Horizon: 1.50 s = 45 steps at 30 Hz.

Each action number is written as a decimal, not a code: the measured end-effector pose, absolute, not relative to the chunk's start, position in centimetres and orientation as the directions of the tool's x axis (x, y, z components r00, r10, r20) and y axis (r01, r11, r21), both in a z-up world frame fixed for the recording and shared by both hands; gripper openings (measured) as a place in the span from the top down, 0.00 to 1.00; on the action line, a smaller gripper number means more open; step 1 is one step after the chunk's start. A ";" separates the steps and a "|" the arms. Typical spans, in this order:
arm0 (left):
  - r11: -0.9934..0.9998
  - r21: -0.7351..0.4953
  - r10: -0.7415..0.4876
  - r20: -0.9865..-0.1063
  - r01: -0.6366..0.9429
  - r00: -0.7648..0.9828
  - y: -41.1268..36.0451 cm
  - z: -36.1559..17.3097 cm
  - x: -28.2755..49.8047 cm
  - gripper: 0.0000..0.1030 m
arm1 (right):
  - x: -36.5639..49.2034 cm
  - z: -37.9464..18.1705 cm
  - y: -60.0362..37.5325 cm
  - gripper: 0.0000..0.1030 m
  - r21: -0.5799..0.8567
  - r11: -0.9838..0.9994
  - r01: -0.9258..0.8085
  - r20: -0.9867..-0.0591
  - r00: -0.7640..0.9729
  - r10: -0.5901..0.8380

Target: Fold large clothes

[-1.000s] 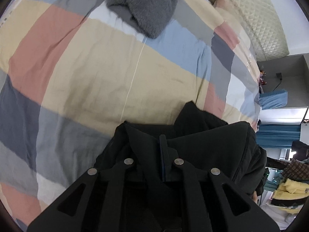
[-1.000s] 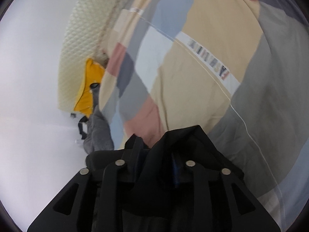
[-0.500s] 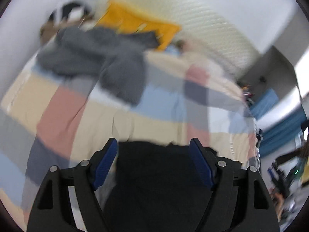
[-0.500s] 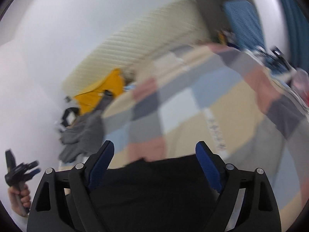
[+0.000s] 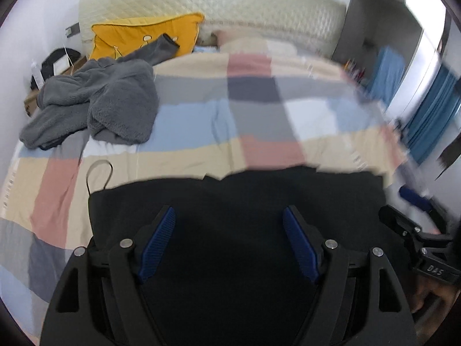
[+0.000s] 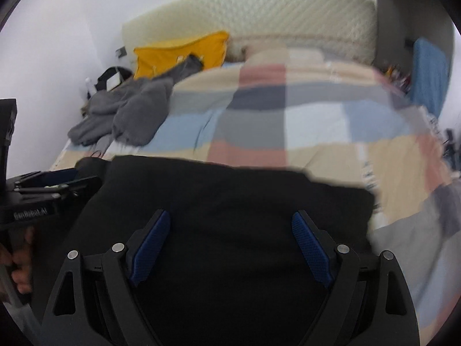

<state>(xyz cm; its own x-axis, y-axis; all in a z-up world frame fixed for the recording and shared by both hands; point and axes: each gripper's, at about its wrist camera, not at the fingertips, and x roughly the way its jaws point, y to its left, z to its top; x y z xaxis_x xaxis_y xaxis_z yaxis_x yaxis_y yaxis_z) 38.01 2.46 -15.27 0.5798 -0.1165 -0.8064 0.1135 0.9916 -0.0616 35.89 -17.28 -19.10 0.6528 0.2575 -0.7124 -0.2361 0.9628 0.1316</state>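
Observation:
A black garment (image 5: 230, 201) lies flat and folded on the near part of the checkered bed cover; it also shows in the right wrist view (image 6: 230, 201). My left gripper (image 5: 229, 222) is open and empty above it, blue pads (image 5: 157, 245) spread wide. My right gripper (image 6: 230, 225) is open and empty above the same garment. The right gripper shows at the right edge of the left wrist view (image 5: 415, 216), and the left gripper at the left edge of the right wrist view (image 6: 49, 187). A thin black cord loop (image 5: 98, 173) sticks out at the garment's far left corner.
A grey fleece garment (image 5: 95, 106) lies crumpled at the far left of the bed (image 5: 259, 121). A yellow pillow (image 5: 144, 37) leans on the cream quilted headboard (image 5: 230, 0). Blue curtains (image 5: 432, 115) and shelves stand at the right.
Both grippers were shut on the black garment one second ago; they have let go, opened wide and pulled back and up. The garment now lies flat on the bed.

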 end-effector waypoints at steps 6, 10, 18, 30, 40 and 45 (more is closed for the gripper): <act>0.997 0.040 -0.007 -0.812 0.068 0.584 2.1 -18.1 40.2 0.25 | 38.5 -20.7 -15.6 0.13 0.064 0.968 -0.245 -0.728 0.652 0.213; 0.997 0.049 0.009 -0.827 0.056 0.562 2.2 -20.0 41.9 0.25 | 40.2 -22.1 -16.4 0.08 0.106 0.964 -0.243 -0.738 0.630 0.240; 0.998 0.045 0.011 -0.808 0.042 0.590 2.1 -21.6 42.5 0.24 | 41.4 -23.7 -15.8 0.05 0.117 0.962 -0.245 -0.705 0.662 0.255; 0.998 0.061 0.029 -0.788 0.031 0.615 3.6 -22.0 40.7 0.23 | 40.4 -24.2 -15.7 0.04 0.034 0.962 -0.270 -0.702 0.679 0.215; 0.992 0.095 0.124 -0.767 -0.080 0.630 7.9 -21.7 39.3 0.23 | 40.0 -24.2 -19.0 0.04 0.032 0.976 -0.216 -0.699 0.693 0.177; 0.987 0.095 0.156 -0.777 -0.132 0.610 10.2 -22.2 39.1 0.23 | 39.8 -24.4 -21.4 0.04 0.017 0.985 -0.172 -0.711 0.690 0.132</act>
